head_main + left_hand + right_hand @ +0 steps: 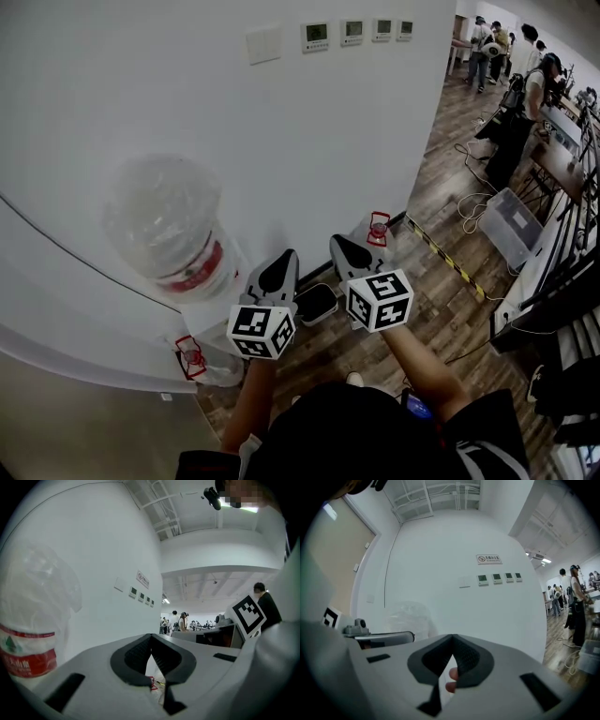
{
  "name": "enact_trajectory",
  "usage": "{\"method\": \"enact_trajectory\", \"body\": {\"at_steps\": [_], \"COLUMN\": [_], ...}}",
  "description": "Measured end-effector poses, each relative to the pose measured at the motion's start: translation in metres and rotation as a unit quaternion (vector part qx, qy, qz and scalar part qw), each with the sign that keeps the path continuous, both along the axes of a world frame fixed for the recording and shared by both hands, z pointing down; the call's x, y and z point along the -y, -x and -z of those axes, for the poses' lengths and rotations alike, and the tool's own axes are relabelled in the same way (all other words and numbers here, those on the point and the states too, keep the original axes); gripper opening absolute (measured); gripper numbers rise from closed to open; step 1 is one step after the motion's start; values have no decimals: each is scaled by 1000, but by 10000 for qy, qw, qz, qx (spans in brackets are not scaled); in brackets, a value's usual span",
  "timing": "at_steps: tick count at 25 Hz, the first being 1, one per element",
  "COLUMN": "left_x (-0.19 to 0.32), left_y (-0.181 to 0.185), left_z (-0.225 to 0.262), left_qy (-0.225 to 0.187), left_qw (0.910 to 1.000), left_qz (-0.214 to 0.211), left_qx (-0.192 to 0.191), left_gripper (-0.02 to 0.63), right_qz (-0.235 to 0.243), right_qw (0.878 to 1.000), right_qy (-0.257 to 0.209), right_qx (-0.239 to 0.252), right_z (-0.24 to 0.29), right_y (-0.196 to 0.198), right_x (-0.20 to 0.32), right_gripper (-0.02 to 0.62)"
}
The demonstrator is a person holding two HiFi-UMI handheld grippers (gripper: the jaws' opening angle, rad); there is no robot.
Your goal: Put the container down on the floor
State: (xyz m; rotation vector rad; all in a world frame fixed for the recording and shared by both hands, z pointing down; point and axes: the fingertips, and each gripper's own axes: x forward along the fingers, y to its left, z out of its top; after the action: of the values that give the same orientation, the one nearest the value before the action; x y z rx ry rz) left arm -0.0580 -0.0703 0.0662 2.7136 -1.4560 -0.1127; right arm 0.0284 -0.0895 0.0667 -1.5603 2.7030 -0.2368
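**Item:** container [167, 225]. A large clear plastic water jug with a red label [197, 267] round its lower part.

**Location:** far left, close against the white wall [309, 122] and just left of my left gripper [278, 272]. Its foot is hidden, so I cannot tell whether it meets the floor [441, 309].

**Attitude:** it stands on end, long axis upright, domed end uppermost.

**Handling, as I judge it:** it looks empty, so it should be light. The wall is thin, crumpled, soft and slick, and is likely to buckle under a hard pinch. It is best taken at the stiffer labelled band, one gripper on each side.

**Left gripper:** jaws closed tip to tip, with nothing between them.

**Right gripper** [352, 253]**:** jaws likewise closed, holding nothing.

Both grippers are clear of the container.
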Motion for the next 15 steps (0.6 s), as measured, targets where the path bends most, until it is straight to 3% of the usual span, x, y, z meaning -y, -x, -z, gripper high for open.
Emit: {"method": "enact_trajectory", "body": {"at_steps": [15], "left_x": [-6], "left_y": [2], "left_z": [-7], "left_qy": [184], "left_qw": [9996], "left_qz": [-83], "left_qx": [-181], "left_gripper": [17], "right_qz": [-42], "right_qw": [10000], "right_qy": [65], "right_qx": [36], "right_z": [-8], "right_y": [-1], "right_x": [-6], "right_gripper": [29]}}
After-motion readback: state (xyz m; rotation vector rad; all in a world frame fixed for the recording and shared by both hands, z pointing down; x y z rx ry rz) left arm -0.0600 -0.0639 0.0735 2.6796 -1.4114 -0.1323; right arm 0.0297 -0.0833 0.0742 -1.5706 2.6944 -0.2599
